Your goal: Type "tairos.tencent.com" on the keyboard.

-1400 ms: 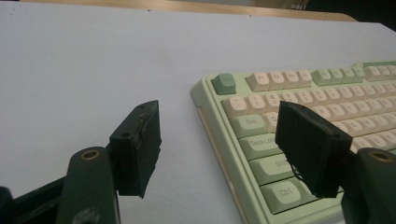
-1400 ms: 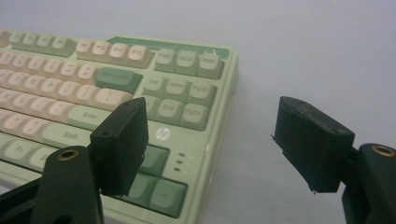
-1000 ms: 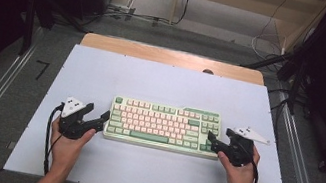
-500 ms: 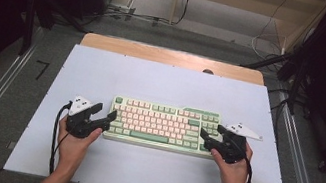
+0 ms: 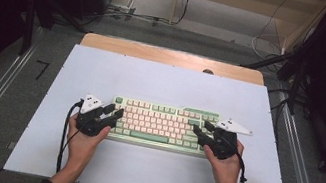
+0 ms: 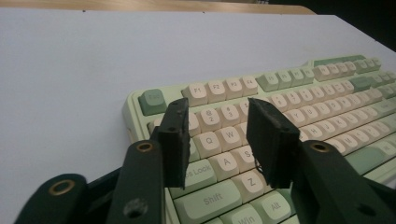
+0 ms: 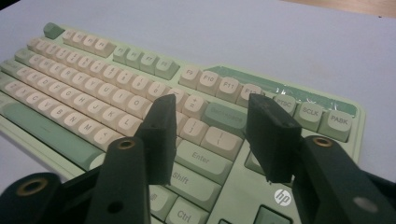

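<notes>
Two grippers, both with jaws spread and gripping nothing, sit over the two ends of the keyboard; I log the risks from here, nearest first.

Lower centre of the high view: my left hand [image 5: 83,141] and right hand [image 5: 225,166] come in from the bottom edge, each trailing a black cable. I judge the left cable, which loops down the lower left of the frame, could drag on the mat if I swing wide.

Next out, the left black two-jaw gripper [image 5: 108,115] hovers at the left end of the mint-green and cream mechanical keyboard [image 5: 165,125]. In the left gripper view its jaws frame the Q, W, A and Z keys; I cannot tell whether a pad touches a keycap. The right black two-jaw gripper [image 5: 201,134] is over the right end, its jaws straddling the Enter and Shift keys in its own view.

Risk, as I judge it: closing either pair now would pinch keycaps rather than the case, and could pull one off. Uneven lifting would tilt the board.

Keyboard lies mid-frame on the pale lavender table mat [image 5: 167,84], parallel to its near edge. Beyond is a strip of bare wooden tabletop [image 5: 157,54]; pushing forward could slide the board towards it.
</notes>
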### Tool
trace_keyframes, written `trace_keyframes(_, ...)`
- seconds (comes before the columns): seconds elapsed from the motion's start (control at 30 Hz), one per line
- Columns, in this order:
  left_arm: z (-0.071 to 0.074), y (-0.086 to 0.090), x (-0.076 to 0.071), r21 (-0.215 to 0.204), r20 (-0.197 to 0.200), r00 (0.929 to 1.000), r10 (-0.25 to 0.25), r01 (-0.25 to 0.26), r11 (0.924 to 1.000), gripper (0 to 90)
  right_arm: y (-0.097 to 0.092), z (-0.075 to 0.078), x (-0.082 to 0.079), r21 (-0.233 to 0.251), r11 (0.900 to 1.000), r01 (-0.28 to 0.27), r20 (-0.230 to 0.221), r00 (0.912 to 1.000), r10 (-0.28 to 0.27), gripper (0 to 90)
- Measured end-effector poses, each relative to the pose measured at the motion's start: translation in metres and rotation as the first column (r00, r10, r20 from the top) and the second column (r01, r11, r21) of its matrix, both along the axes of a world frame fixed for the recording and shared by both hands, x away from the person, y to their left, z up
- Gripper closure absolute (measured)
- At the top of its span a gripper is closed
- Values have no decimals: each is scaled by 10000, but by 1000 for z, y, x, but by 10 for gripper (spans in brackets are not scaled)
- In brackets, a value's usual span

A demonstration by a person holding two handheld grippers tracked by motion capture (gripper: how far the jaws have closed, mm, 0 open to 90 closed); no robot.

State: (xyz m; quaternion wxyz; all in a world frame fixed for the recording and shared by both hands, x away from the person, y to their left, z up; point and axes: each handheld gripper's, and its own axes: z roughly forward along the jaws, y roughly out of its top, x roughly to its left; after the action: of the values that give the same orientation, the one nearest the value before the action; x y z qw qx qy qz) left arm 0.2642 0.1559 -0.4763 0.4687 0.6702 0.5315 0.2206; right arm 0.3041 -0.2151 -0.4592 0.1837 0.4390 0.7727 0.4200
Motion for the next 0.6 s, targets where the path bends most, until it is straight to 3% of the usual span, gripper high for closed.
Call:
trace_keyframes(0.13, 0, -3, 2, 99, 12, 9999, -111, 111, 9999, 752, 2, 1, 1, 103, 9999, -88, 54, 9999, 88, 682)
trace_keyframes(0.17, 1, -3, 3, 99, -22, 9999, -116, 116, 9999, 752, 2, 1, 1, 103, 9999, -88, 54, 9999, 88, 682)
trace_keyframes(0.2, 0, -4, 3, 89, -27, 9998, -171, 172, 9998, 790, 3, 1, 2, 169, 9997, -172, 16, 9999, 171, 781)
trace_keyframes(0.33, 0, -5, 5, 102, -177, 9996, -241, 243, 9997, 873, 4, 0, 3, 249, 9992, -306, -16, 9995, 306, 876)
trace_keyframes(0.6, 1, -8, 7, 371, -172, 9996, -231, 237, 9990, 900, 7, 0, 6, 641, 9940, -890, -99, 9959, 898, 878)
